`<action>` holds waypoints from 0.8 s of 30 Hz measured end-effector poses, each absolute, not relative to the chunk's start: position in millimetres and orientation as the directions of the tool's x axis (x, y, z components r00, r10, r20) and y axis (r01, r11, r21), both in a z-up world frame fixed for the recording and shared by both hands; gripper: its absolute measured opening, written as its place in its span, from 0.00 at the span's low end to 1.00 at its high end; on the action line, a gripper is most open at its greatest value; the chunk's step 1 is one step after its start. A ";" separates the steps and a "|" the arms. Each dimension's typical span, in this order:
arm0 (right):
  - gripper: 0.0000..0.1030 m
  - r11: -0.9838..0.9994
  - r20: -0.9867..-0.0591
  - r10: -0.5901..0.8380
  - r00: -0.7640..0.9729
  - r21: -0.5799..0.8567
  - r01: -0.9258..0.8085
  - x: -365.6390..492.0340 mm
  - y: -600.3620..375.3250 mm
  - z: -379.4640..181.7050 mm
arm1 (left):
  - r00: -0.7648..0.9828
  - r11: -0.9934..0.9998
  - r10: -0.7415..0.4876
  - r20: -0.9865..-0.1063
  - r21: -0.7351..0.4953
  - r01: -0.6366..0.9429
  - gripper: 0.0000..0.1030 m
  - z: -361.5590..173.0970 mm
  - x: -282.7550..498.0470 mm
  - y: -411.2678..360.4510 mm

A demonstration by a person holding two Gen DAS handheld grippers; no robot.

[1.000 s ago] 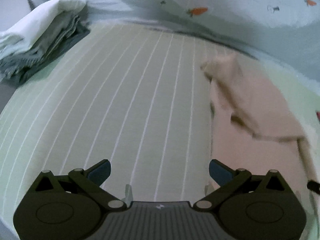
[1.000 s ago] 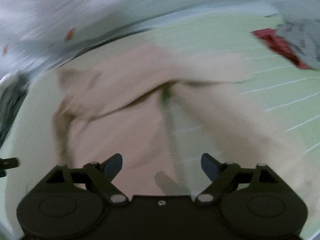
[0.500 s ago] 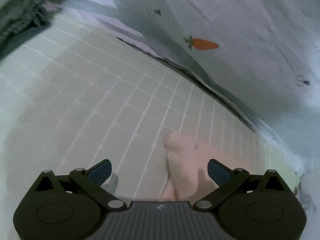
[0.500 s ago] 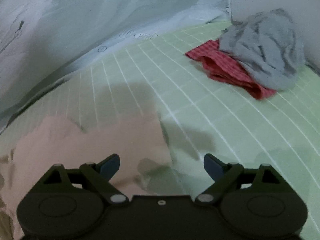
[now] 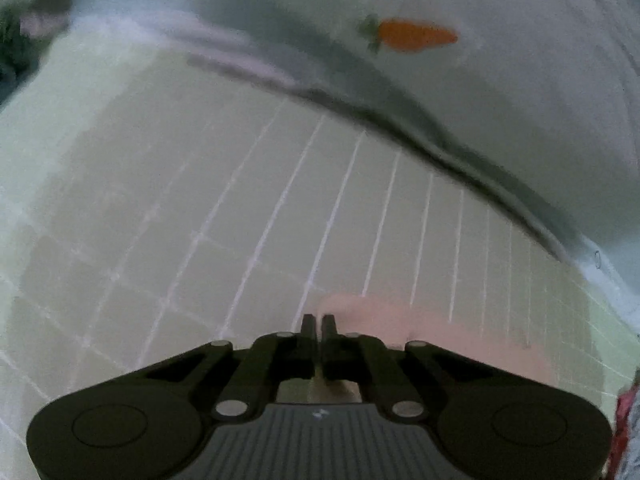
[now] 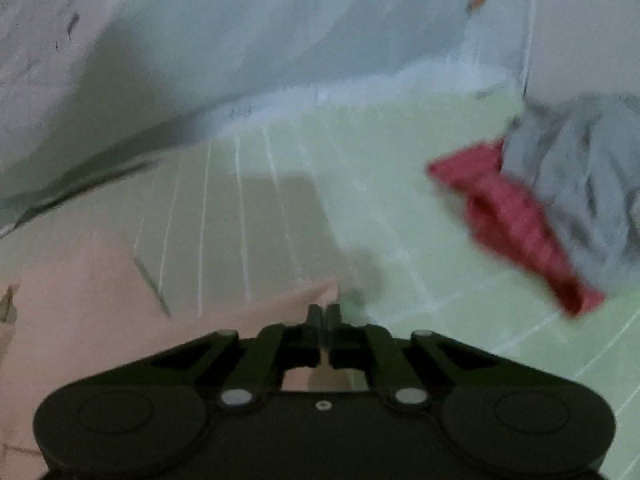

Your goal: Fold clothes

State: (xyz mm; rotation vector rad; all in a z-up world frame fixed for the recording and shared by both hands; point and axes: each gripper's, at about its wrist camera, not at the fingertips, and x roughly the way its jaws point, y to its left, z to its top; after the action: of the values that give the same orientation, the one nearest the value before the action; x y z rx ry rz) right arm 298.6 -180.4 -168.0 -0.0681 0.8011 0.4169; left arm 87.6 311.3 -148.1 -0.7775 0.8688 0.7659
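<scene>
The left gripper has its jaws pinched together on one far corner of the pink garment, and the right gripper is clamped on the other corner, probably so that edge can be lifted and carried over into a fold. The garment lies flat on a pale green gridded bedsheet. At two o'clock from the right gripper sit a red cloth and a grey garment; a carrot-print sheet hangs behind.

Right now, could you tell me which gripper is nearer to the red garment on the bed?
Right. The right gripper, jaws shut on the pink garment's corner, has the red garment ahead to its right. From the left gripper, only a red sliver shows at the frame's edge.
</scene>
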 end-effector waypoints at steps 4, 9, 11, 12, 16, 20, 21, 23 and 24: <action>0.02 0.935 -0.618 0.320 0.718 0.085 -0.344 301.1 -192.2 -131.8 | 0.437 0.541 0.335 -0.835 -0.209 -0.815 0.02 -128.7 100.2 312.8; 0.02 0.943 -0.607 0.304 0.734 0.081 -0.323 318.3 -196.8 -129.5 | 0.403 0.584 0.370 -0.837 -0.127 -0.802 0.02 -133.8 126.5 312.4; 0.02 0.943 -0.637 0.288 0.715 0.059 -0.327 325.5 -193.2 -142.3 | 0.367 0.595 0.379 -0.850 -0.079 -0.799 0.03 -143.8 135.3 310.2; 0.02 0.943 -0.653 0.283 0.703 0.055 -0.329 327.6 -191.7 -149.1 | 0.346 0.601 0.384 -0.856 -0.053 -0.798 0.03 -149.5 139.2 308.6; 0.02 0.944 -0.705 0.250 0.664 0.026 -0.328 331.8 -186.2 -172.9 | 0.288 0.632 0.426 -0.858 0.055 -0.773 0.04 -165.2 148.6 298.7; 0.03 0.945 -0.722 0.236 0.650 0.015 -0.326 329.3 -185.0 -181.2 | 0.268 0.662 0.462 -0.845 0.127 -0.739 0.35 -159.2 149.9 291.6; 0.03 0.945 -0.720 0.235 0.653 0.013 -0.327 327.9 -184.0 -179.7 | 0.275 0.658 0.470 -0.839 0.125 -0.742 0.49 -153.2 145.3 290.2; 0.03 0.944 -0.708 0.239 0.665 0.009 -0.330 326.5 -183.7 -174.0 | 0.287 0.650 0.486 -0.825 0.122 -0.750 0.60 -140.5 135.3 286.9; 0.03 0.943 -0.696 0.245 0.675 0.011 -0.332 323.5 -184.2 -168.5 | 0.292 0.642 0.500 -0.815 0.122 -0.757 0.63 -132.4 127.3 283.0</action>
State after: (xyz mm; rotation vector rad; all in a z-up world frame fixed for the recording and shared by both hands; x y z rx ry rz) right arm 323.5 -184.2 -168.5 -0.1201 0.7639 0.3253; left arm 127.3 283.0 -132.4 -0.3131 0.9528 0.8555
